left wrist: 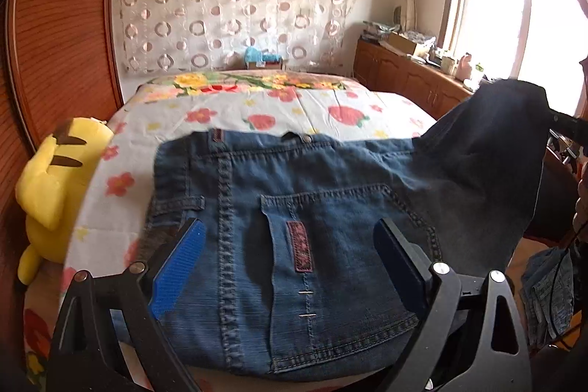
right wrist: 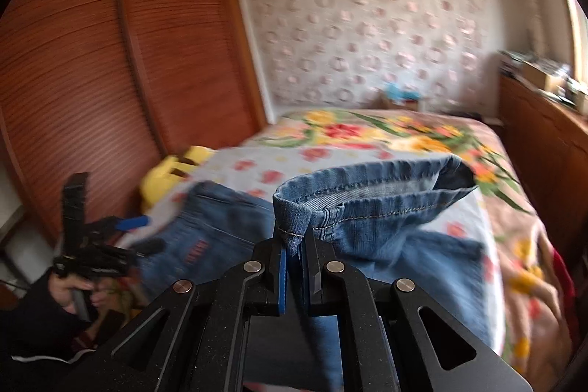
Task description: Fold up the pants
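Pants [left wrist: 294, 226]: blue denim, waistband end lying flat on the floral bedsheet [left wrist: 228, 109], back pocket [left wrist: 341, 267] up; we use that pocket as our landmark. Left wrist view: left gripper [left wrist: 290, 267] hovers over the pocket, jaws wide apart, one blue pad [left wrist: 180, 267] on the seam side of it, the other on the outer side, nothing between them that they press on. Right of the pocket the denim rises off the bed into a dark lifted fold [left wrist: 507, 120] toward the window; what holds it up is cut off at the frame edge here. Yellow plush toy [left wrist: 55, 186] sits well left of the pocket, against the wooden wardrobe [left wrist: 55, 43]. Right wrist view: right gripper [right wrist: 296, 267] is clamped shut on the leg hem [right wrist: 294, 219], right at the stitched corner; the hem mouth hangs open beyond the jaws and the leg droops back toward the pocket end, which is blurred here. This view gives what the other lacks: the actual grip point, plus a hand [right wrist: 70, 292] holding the left gripper [right wrist: 128, 226] near the pocket end. The other view alone gives the open left jaws clearly and the flat seat. Handling, our read: denim is soft but heavy, sags, won't slip much on ribbed pads; the double-stitched hem and waistband are the firm spots to pinch.
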`<move>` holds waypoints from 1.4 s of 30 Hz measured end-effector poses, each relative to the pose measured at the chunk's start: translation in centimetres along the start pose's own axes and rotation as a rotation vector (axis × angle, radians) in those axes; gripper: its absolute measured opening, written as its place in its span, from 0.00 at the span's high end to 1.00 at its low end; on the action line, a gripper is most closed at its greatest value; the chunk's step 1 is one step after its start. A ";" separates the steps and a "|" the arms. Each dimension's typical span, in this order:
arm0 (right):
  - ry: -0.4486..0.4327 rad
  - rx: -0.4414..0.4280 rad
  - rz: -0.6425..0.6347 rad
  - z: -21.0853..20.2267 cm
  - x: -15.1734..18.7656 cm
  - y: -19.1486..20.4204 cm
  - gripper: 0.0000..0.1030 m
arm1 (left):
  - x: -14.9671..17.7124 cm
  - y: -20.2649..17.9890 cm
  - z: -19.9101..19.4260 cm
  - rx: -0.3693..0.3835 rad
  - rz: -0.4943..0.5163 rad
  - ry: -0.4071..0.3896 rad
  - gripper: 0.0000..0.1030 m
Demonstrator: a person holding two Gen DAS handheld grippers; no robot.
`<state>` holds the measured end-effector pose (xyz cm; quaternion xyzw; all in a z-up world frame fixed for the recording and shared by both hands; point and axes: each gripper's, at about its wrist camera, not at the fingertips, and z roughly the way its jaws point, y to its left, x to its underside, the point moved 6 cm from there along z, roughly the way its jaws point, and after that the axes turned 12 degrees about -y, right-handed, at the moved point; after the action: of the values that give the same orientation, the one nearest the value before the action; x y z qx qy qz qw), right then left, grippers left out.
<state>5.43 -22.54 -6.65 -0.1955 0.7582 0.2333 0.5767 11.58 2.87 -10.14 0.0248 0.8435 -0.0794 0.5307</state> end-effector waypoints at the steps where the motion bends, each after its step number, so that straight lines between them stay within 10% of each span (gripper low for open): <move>1: -0.004 -0.018 -0.011 0.3 -0.3 0.8 0.95 | -0.1 0.1 -0.1 -0.003 -0.001 -0.003 0.09; 7: 0.022 -0.085 -0.060 2.4 -0.1 3.7 0.94 | 0.4 0.7 0.1 -0.019 -0.008 0.008 0.09; 12: 0.056 -0.079 -0.071 2.9 0.6 2.9 0.71 | 1.2 0.9 0.6 -0.017 -0.024 0.031 0.09; 26: 0.126 0.126 -0.030 3.9 1.1 -1.5 0.68 | 1.3 -3.9 3.8 0.114 -0.001 0.081 0.10; 36: 0.218 0.064 -0.088 10.6 -0.1 -2.4 0.64 | 2.2 -9.5 6.3 0.269 -0.006 0.155 0.48; 42: 0.312 0.014 -0.056 14.7 0.8 -2.8 0.64 | 3.5 -11.5 7.1 0.319 -0.016 0.204 0.53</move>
<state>18.35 -16.28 -11.10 -0.2466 0.8343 0.1786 0.4595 14.99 -9.80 -15.05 0.1100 0.8697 -0.2136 0.4312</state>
